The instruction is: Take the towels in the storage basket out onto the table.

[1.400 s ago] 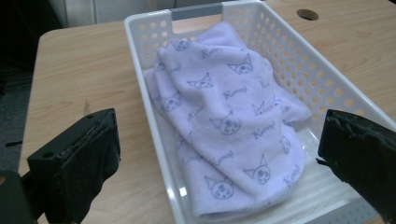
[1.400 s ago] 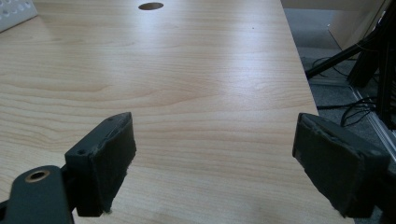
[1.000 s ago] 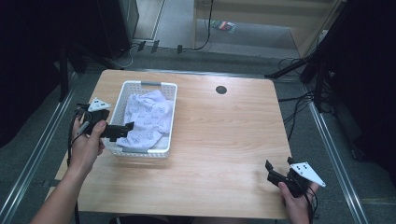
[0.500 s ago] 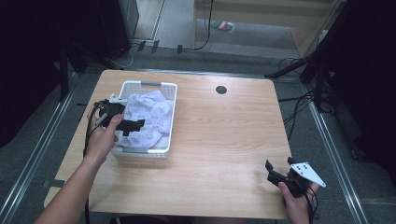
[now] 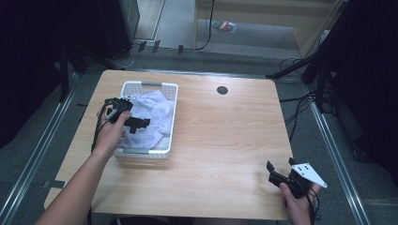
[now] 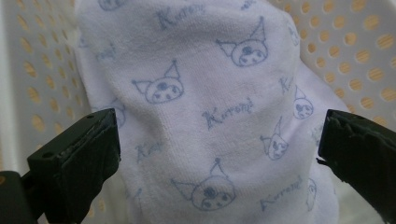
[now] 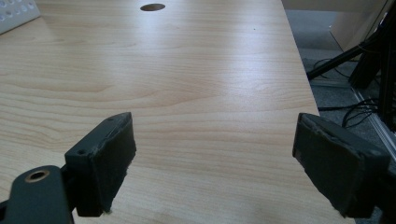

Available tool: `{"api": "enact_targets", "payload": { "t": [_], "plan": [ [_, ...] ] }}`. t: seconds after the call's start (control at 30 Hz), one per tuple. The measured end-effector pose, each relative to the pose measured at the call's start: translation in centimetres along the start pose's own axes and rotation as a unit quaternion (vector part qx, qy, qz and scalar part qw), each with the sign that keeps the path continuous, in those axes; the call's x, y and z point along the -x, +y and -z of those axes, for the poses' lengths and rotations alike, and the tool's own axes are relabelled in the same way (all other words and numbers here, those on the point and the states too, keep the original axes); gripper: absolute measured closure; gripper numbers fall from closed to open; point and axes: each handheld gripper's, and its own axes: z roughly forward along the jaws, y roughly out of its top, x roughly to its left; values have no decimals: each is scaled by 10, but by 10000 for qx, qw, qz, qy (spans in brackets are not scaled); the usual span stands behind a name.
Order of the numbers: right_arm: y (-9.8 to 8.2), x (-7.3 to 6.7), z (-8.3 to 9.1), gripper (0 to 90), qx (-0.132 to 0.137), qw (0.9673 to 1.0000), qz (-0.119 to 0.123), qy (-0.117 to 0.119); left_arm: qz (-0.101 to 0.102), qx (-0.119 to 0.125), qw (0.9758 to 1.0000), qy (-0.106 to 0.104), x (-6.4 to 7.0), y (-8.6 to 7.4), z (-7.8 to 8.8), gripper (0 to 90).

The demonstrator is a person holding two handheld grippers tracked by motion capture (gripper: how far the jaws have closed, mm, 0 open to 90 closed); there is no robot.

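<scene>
I see the wooden table with a small round hole near its far edge. On its left side stands the white perforated basket, and the white towel with blue cartoon print lies crumpled inside it. My left gripper is over the towel, jaws wide apart around a raised fold, not pinching it; its camera cuts off the rest of the cloth. My right gripper rests near the front right corner, jaws also spread, nothing between them.
</scene>
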Motion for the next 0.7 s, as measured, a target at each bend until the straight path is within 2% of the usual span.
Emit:
{"api": "enact_targets", "payload": {
  "t": [0.13, 0.37, 0.53, 0.63, 0.7],
  "plan": [
    [0, 0, 0, 135, -1, 10000, -2, 3, 22, -143, 9998, -141, 0, 2, -8, 0],
    [0, 0, 0, 135, 0, 10000, 8, 5, -108, -300, 9995, -38, 3, 7, -18, 0],
    [0, 0, 0, 136, 2, 10000, 16, 24, -215, -502, 9985, 26, 4, 11, -30, 0],
    [0, 0, 0, 137, 1, 10000, 22, 26, -119, -588, 9982, -36, 3, 12, -37, 0],
    [0, 0, 0, 136, 2, 10000, 18, 27, -269, -672, 9973, 101, 5, 11, -41, 0]
  ]
}}
